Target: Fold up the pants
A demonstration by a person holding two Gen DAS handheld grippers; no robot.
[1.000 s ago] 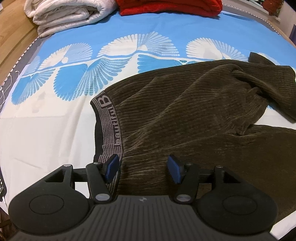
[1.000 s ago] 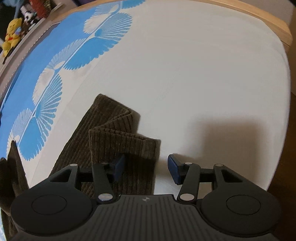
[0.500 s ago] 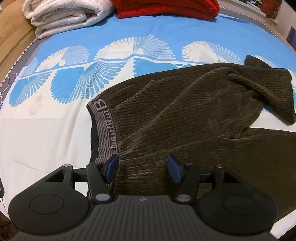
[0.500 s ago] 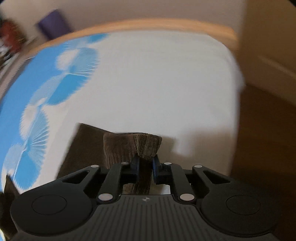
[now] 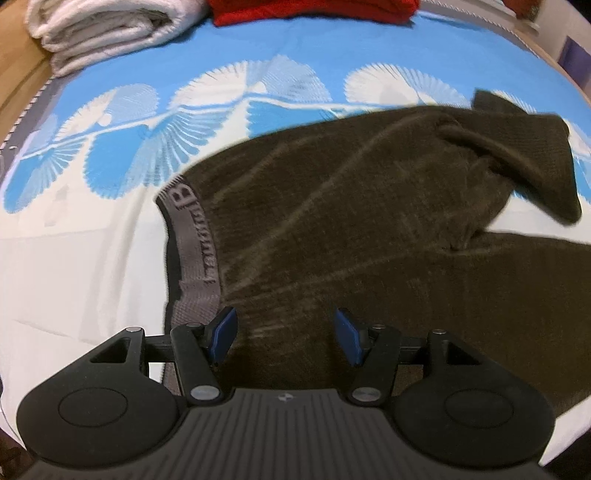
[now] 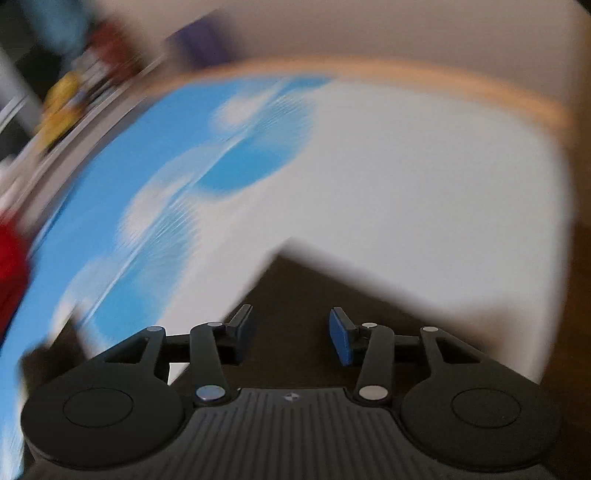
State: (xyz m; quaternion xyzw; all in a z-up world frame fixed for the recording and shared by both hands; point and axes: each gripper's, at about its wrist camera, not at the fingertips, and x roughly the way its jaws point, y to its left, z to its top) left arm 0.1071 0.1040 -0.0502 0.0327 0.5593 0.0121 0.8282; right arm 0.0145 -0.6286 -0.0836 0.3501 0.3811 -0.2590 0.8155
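Here, closest in, the left gripper (image 5: 282, 334) stands with its blue pads (image 5: 221, 334) wide apart and nothing pinched between them; the dark brown pants (image 5: 351, 229) lie directly under and ahead of it on the bed sheet (image 5: 74, 266). The grey lettered waistband (image 5: 194, 236) runs away from the left-hand pad, almost touching it at its near end, so this gripper is the one nearer the waist. From there the cloth's long axis stretches off to the right of the tongs, where one leg (image 5: 517, 155) lies doubled over and rumpled.

In the heavily blurred right wrist view, the right gripper (image 6: 291, 336) has its jaws opening, with brown cloth (image 6: 295, 295) seen in the gap; the pads do not appear to press on it, though the smear makes that hard to tell. That cloth end extends forward from the tongs, over the white part of the sheet.

Farthest beyond the left gripper, a folded white blanket (image 5: 103, 29) and a red cloth (image 5: 314, 9) sit at the bed's far edge.
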